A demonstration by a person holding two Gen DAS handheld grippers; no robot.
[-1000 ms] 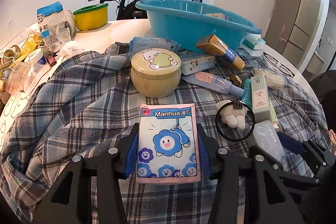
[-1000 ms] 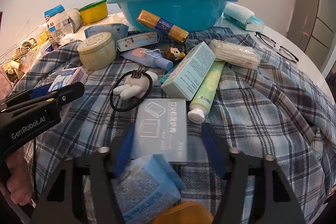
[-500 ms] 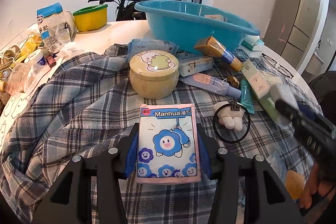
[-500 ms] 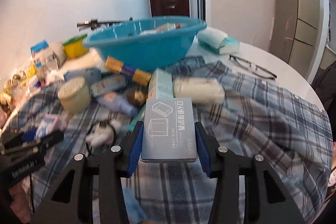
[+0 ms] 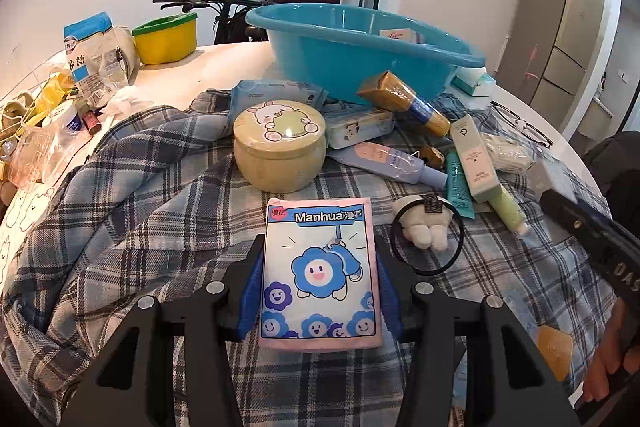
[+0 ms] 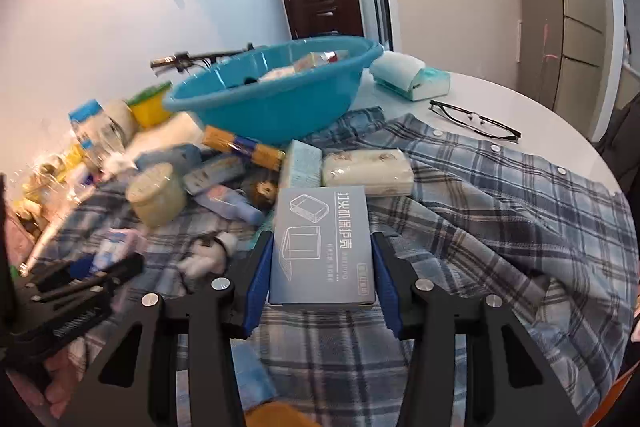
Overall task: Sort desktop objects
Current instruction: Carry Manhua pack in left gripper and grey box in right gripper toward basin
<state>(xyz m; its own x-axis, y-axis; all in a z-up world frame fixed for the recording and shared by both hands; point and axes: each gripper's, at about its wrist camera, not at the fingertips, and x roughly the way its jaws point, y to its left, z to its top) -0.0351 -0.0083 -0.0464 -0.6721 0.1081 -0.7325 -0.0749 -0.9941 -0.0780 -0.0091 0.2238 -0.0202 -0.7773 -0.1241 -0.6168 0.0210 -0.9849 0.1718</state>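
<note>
My left gripper [image 5: 318,267] is shut on a pink tissue pack [image 5: 318,267] printed with blue flowers, held low over the plaid shirt [image 5: 152,195]. My right gripper [image 6: 322,259] is shut on a grey box [image 6: 322,247], lifted above the shirt [image 6: 480,211] and tilted toward the blue basin [image 6: 276,95]. The basin [image 5: 352,47] holds a few items. In the left wrist view the right gripper's body [image 5: 592,243] shows at the right edge, held by a hand [image 5: 608,355].
On the shirt lie a round cream tin [image 5: 280,151], a hair tie with a plush charm [image 5: 426,231], tubes and boxes [image 5: 476,163], and a gold-blue pack [image 5: 404,103]. Glasses [image 6: 476,119] and a tissue box [image 6: 412,77] sit on the white table. Snack bags [image 5: 92,59] crowd the left.
The right gripper shut on the grey box and lifted it off the shirt, rolling and turning toward the basin. The left gripper kept still with the tissue pack.
</note>
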